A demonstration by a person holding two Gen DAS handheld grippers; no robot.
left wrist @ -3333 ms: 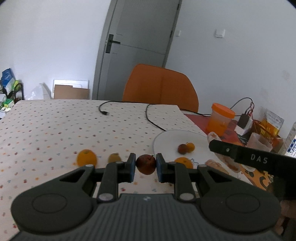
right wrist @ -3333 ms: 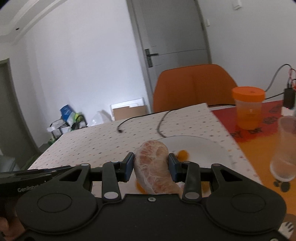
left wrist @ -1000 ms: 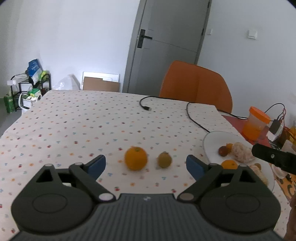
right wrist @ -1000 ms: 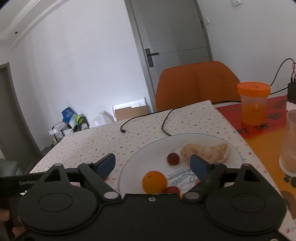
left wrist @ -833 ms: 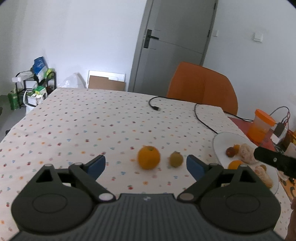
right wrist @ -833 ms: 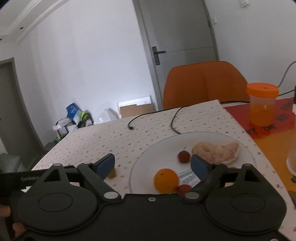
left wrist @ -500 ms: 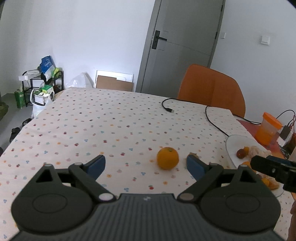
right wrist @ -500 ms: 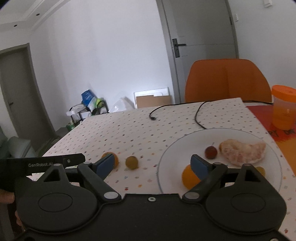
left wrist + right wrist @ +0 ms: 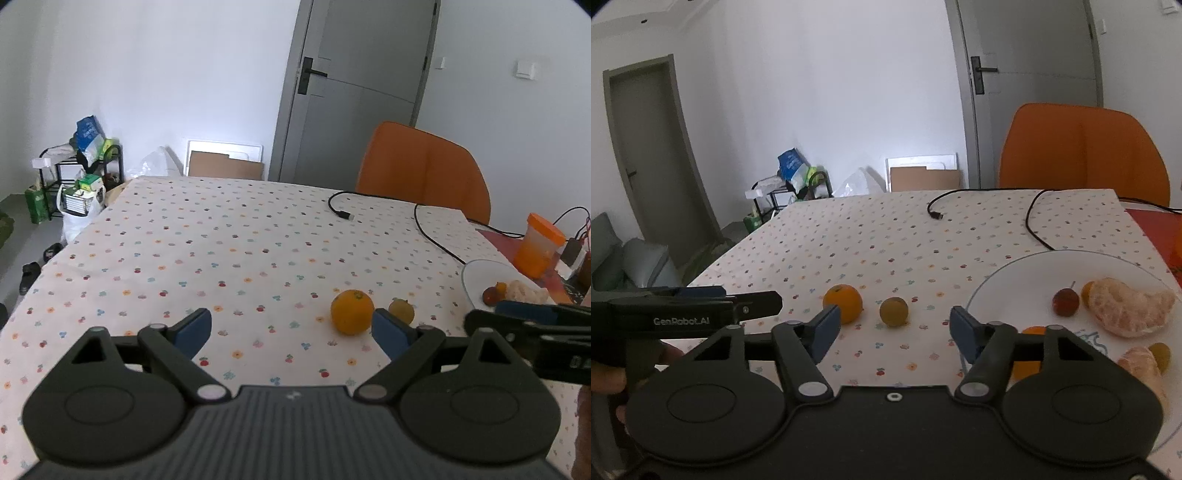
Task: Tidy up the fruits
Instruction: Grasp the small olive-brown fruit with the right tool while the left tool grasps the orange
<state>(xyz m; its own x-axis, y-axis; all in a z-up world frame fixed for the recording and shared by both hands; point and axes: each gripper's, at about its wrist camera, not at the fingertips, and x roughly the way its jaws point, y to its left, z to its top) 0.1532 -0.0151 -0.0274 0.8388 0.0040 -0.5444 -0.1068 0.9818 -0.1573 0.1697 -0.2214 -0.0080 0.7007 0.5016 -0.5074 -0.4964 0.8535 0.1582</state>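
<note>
My right hand-held gripper (image 9: 891, 328) and left hand-held gripper (image 9: 291, 334) gape empty; I'd straddle the small fruit (image 9: 894, 311) squarely, squeeze gently, then carry it to the plate (image 9: 1008, 273).

From my left wrist view, the plate (image 9: 476, 271) runs off behind the right gripper (image 9: 528, 321), which covers most of its fruit; only a dark red fruit (image 9: 489, 295) and part of a peeled segment (image 9: 524, 291) show. My own right finger covers the lower edge of the small yellow-green fruit (image 9: 402, 310). From the right wrist view, an orange (image 9: 1028, 354) on the plate sits largely behind my gripper body, and a second peeled piece (image 9: 1141, 363) is partly covered too. The plate's right rim is cut by the frame edge.
</note>
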